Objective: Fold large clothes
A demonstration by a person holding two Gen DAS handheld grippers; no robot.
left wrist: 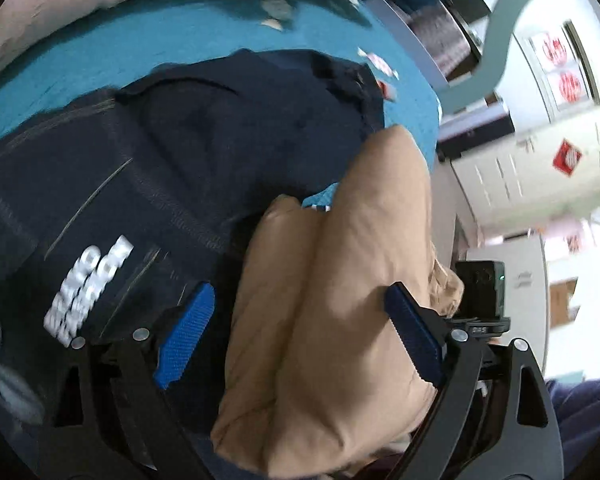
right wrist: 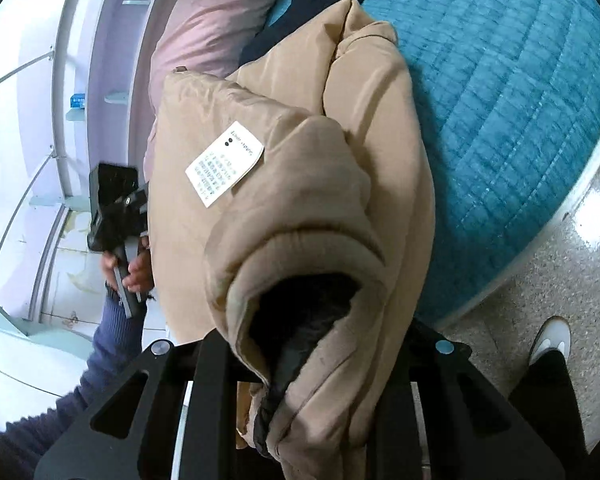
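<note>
Tan jacket clenched in right hand-held gripper; left hand-held gripper released around it

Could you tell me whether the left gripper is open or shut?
Open: the left gripper's blue pads stand wide apart around the tan coat.

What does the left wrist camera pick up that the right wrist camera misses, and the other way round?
Only the left wrist view shows the dark navy garment with white lettering, spread on the bed, and the left gripper with its blue pads standing open on either side of the tan jacket.

Only the right wrist view shows the jacket's white care label, the speckled floor, a shoe, and the right gripper closed on a bunch of jacket fabric.

Both show the tan jacket, the teal bedspread and the pink pillow.
</note>
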